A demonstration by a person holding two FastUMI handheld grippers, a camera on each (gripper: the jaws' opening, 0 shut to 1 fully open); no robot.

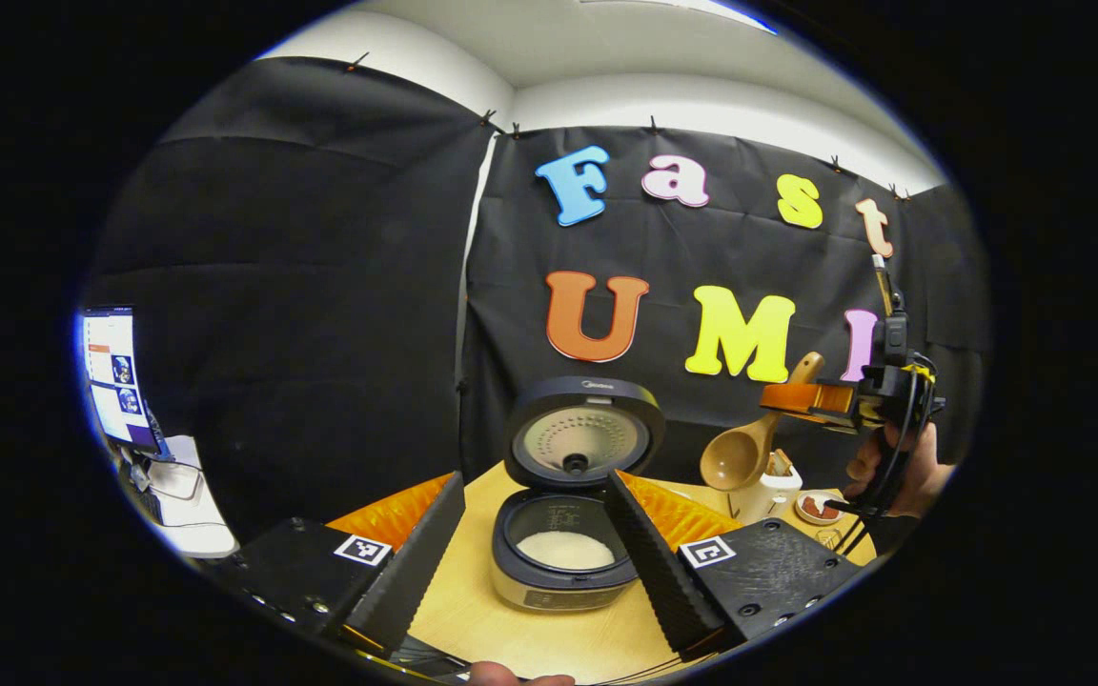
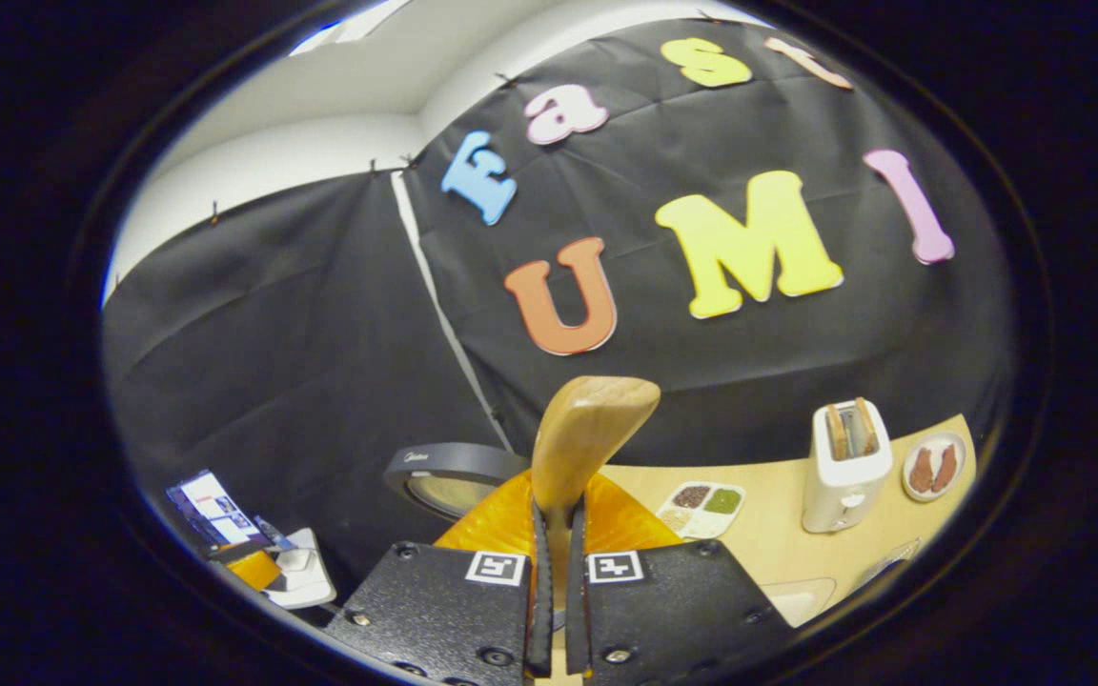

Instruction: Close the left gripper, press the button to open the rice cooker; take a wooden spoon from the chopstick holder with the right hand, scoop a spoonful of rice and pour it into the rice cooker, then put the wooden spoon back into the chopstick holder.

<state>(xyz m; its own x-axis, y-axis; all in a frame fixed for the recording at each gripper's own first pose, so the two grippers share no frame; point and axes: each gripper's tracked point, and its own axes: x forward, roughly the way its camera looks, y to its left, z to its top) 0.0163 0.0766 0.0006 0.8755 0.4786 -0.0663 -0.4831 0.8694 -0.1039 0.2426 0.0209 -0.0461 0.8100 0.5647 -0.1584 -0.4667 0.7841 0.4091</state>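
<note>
The rice cooker (image 1: 563, 572) stands on the wooden table with its lid (image 1: 579, 436) raised, and white rice (image 1: 565, 549) lies in its pot. My left gripper (image 1: 535, 572) hovers in front of it, open, with one finger on each side of the pot. To the right and higher, my right gripper (image 1: 830, 400) is held by a hand (image 1: 904, 469) and is shut on a wooden spoon (image 1: 740, 457), whose bowl hangs down to the left. In the right gripper view, the spoon's handle (image 2: 592, 429) sticks up between the closed fingers of the right gripper (image 2: 557, 572), and the cooker lid (image 2: 444, 472) shows at lower left.
A white toaster (image 2: 844, 462) with toast stands on the table (image 2: 778, 534), with a small plate (image 2: 933, 467) beside it and a divided dish of grains (image 2: 701, 508) to its left. A monitor (image 1: 115, 376) sits on a side desk at far left.
</note>
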